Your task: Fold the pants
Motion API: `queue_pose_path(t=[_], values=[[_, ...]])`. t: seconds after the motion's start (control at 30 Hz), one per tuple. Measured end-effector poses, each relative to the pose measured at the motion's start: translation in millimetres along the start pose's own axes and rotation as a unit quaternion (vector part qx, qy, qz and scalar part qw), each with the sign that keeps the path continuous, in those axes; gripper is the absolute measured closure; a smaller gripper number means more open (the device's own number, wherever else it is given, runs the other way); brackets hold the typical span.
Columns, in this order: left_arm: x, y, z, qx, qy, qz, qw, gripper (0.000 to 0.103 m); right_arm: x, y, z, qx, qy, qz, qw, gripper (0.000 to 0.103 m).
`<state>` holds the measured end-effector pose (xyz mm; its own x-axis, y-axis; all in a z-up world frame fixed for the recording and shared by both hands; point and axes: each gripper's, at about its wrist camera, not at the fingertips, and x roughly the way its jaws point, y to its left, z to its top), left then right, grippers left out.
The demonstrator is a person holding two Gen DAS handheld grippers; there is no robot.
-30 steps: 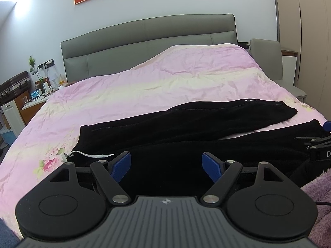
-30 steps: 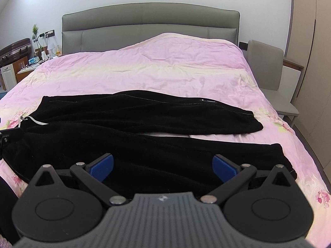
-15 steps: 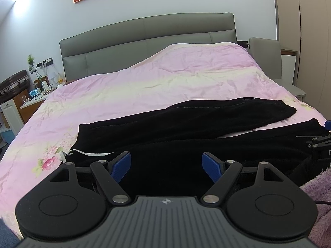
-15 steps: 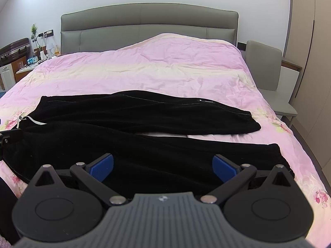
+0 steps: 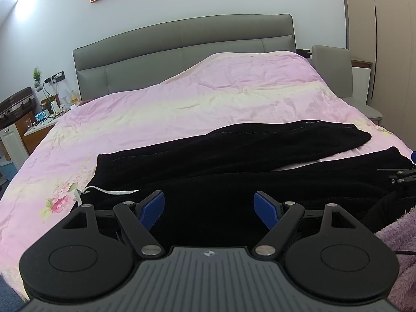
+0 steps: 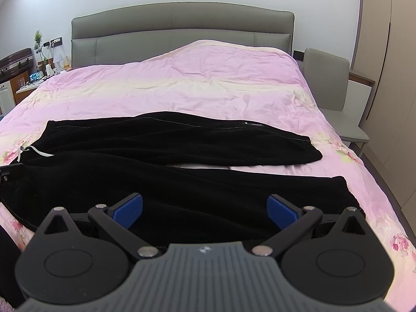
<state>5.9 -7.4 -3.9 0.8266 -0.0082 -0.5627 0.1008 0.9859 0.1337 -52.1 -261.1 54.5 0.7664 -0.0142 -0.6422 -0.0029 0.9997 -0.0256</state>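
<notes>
Black pants (image 6: 161, 156) lie flat across the bed (image 6: 208, 83), legs apart w/ waist to the left, ready for folding. Left hand-held gripper (image 5: 209, 208) & right hand-held gripper (image 6: 205, 208) hover over the near leg, both spread, holding nothing.

A home bedroom: a double bed (image 6: 208, 83) with padded grey headboard (image 6: 182, 28), cluttered nightstand (image 5: 39, 124), wardrobe doors (image 5: 390, 39).

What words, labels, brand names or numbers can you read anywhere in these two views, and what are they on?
No readable text in either view.
Small emblem on the left tool body: a symbol, no letters.
Same emblem on the right tool body: no letters.
Bedside clock display: too small to read.
Black pants: no label text visible.
</notes>
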Motion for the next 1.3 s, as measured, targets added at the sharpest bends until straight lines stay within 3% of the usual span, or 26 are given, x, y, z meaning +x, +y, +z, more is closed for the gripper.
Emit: queue_pose_path(t=[0.6, 0.73, 0.93, 1.03, 1.1, 1.3], values=[[1.4, 5.9, -1.8, 0.004, 0.007, 0.006, 1.0, 0.011, 7.9, -8.1, -4.1, 0.008, 0.01, -0.003, 1.0, 0.005], [9.4, 17.5, -4.5, 0.021, 0.024, 0.015, 0.9994, 0.011, 16.7, -16.4, -4.7, 0.0, 0.02, 0.005, 1.0, 0.005], [26.9, 65.6, -9.5, 0.034, 0.077, 0.013, 0.9964, 0.013, 41.2, -47.1, 3.7, -0.036, 0.028, 0.017, 0.999, 0.005], [41.5, 88.6, -14.3, 0.029, 0.118, 0.017, 0.9925, 0.015, 61.0, -73.3, 10.5, -0.024, 0.05, 0.016, 0.998, 0.006], [48.0, 96.9, -18.7, 0.034, 0.13, 0.023, 0.9906, 0.017, 77.6, -91.3, 14.8, -0.016, 0.076, 0.019, 0.997, 0.017], [71.8, 111.0, -32.2, 0.083, 0.167, 0.0, 0.9825, 0.017, 132.1, -136.3, 21.0, -0.026, 0.172, 0.006, 0.985, 0.03]])
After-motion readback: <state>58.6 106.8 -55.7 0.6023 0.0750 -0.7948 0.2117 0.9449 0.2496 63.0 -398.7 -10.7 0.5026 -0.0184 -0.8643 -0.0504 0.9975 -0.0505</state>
